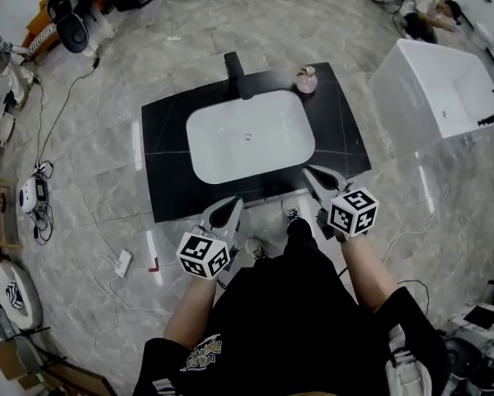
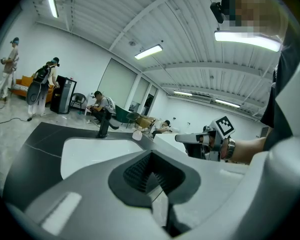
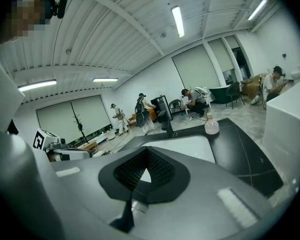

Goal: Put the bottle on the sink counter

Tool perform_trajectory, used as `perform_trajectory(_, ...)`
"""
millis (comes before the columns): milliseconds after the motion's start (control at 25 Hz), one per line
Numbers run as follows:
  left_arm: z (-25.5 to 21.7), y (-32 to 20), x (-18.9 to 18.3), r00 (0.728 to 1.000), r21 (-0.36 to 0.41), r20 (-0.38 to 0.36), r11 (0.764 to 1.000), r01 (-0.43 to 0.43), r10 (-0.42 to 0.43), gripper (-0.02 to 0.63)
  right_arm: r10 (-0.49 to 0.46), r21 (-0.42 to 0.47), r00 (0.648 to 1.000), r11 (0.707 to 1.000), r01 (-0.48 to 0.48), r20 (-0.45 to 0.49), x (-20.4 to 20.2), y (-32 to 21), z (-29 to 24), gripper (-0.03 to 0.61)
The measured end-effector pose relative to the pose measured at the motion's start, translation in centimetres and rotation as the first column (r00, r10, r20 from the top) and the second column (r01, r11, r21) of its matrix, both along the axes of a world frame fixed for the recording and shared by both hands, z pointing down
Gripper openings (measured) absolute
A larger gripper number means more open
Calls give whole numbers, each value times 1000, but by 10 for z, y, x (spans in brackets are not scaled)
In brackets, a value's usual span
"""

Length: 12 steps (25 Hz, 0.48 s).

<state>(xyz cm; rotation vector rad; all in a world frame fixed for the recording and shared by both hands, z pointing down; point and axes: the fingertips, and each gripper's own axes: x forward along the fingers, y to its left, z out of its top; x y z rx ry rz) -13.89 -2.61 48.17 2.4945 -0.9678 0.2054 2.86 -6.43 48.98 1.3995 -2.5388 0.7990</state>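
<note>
Standing upright on the black sink counter [image 1: 168,139] beside the dark faucet [image 1: 234,73], the small pink round bottle [image 1: 306,80] looks placed; left gripper [image 1: 230,205] and right gripper [image 1: 312,173], jaws together and empty, could topple it if swung toward it.

Bottle [image 1: 306,80] stands on counter [image 1: 168,139] behind basin [image 1: 248,143], right of faucet [image 1: 234,68].

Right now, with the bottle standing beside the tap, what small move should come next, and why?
Probably just lower both grippers away; the job looks done. The bottle stands upright on the black sink counter, right of the faucet. The left gripper and right gripper are both shut on nothing, at the counter's near edge, far from the bottle.
</note>
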Motion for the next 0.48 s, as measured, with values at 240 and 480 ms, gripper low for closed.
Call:
perform_trajectory(240, 5, 24, -13, 1000, -16, -11, 1000, -20, 20, 0, -3, -17, 1000, 1000, 3, 17, -23, 36, 6, 28)
perform_trajectory(480, 3, 37, -14, 999, 0, -9, 999, -41, 41, 0, -11, -11, 1000, 1000, 11, 19, -37, 60, 5, 28)
